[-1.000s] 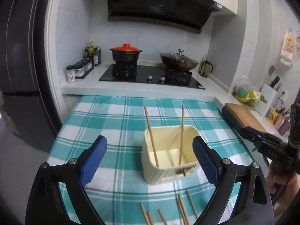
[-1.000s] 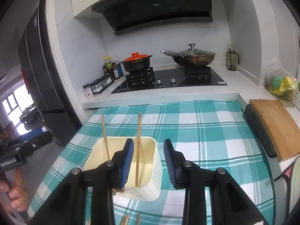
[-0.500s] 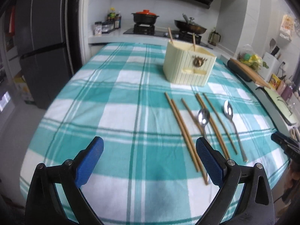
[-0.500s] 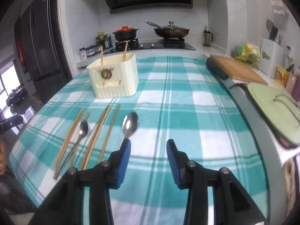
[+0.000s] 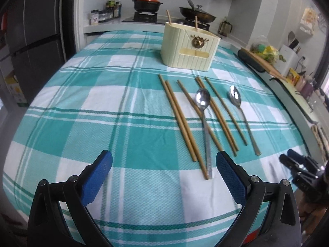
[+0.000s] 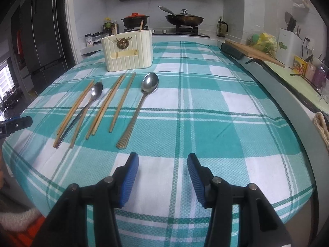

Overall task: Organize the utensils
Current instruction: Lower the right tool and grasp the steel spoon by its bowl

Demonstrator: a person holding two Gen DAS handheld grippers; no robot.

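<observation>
Chopsticks are counted at six loose on the checked cloth, beside two spoons; two more chopsticks are stood in the cream holder behind. Left gripper and right gripper are held spread above the cloth, nothing gripped or touched.

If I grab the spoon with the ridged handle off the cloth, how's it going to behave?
The spoon looks like polished metal, so it is probably stiff and may slip between the pads. Its handle lies flat on the checked cloth, so getting a finger under it could be awkward. Its bowl end is wider, so it may tip bowl-down if held by the tail.
</observation>
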